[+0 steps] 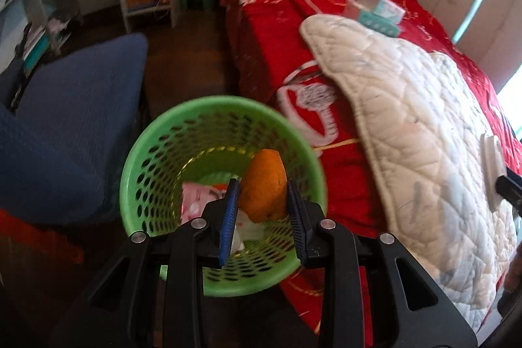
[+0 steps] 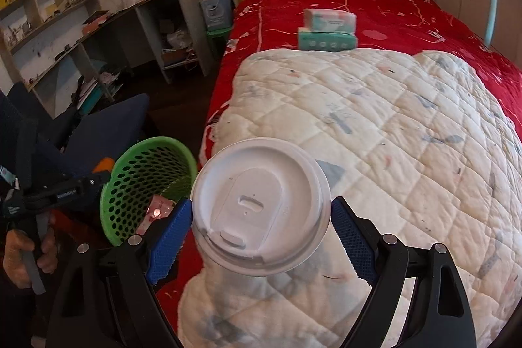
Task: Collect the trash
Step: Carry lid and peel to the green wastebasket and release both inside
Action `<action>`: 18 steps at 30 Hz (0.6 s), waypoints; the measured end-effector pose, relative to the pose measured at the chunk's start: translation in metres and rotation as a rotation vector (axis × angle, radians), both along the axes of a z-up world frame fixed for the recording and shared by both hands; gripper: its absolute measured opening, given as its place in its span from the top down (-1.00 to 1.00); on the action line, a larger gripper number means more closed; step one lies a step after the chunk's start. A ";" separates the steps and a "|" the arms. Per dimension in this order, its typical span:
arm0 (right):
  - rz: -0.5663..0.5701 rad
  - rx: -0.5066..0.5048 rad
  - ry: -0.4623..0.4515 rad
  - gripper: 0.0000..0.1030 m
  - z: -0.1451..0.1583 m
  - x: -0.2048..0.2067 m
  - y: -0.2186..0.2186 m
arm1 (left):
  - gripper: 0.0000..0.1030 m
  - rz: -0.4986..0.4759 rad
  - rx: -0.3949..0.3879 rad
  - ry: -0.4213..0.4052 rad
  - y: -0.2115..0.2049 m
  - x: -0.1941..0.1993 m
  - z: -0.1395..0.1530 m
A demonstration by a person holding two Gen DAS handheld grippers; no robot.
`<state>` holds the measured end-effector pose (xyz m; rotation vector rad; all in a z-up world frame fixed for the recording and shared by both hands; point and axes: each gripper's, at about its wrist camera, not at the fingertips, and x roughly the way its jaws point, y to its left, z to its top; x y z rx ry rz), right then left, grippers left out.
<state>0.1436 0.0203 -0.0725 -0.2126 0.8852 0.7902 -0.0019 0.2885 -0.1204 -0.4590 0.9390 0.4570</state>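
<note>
The orange peel [image 1: 265, 185] sits pinched between the ribbed blue pads of the left gripper [image 1: 263, 204] right over the green basket [image 1: 137, 152]; it looks light, leathery and a little slick, best held across its thick middle. The paper cup [image 2: 261, 211], topped by a stiff white plastic lid, stands above the quilted white blanket [image 2: 391, 119] between the right gripper's [image 2: 261, 229] spread fingers, which flank its sides without clearly squeezing. Probably light and crushable, it wants a gentle hold below the rim.
</note>
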 end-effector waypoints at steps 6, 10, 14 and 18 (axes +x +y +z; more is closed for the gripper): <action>0.032 -0.007 0.000 -0.61 0.000 -0.008 0.019 | 0.13 0.033 -0.041 0.004 0.010 -0.013 -0.015; 0.053 -0.009 0.009 -0.61 -0.002 -0.011 0.029 | 0.00 0.050 -0.050 -0.005 0.016 -0.020 -0.015; 0.078 -0.007 0.012 -0.61 -0.003 -0.015 0.041 | -0.03 0.072 -0.051 -0.021 0.020 -0.033 -0.010; 0.106 -0.004 0.025 -0.61 -0.006 -0.021 0.057 | -0.03 0.097 -0.051 -0.035 0.024 -0.049 -0.004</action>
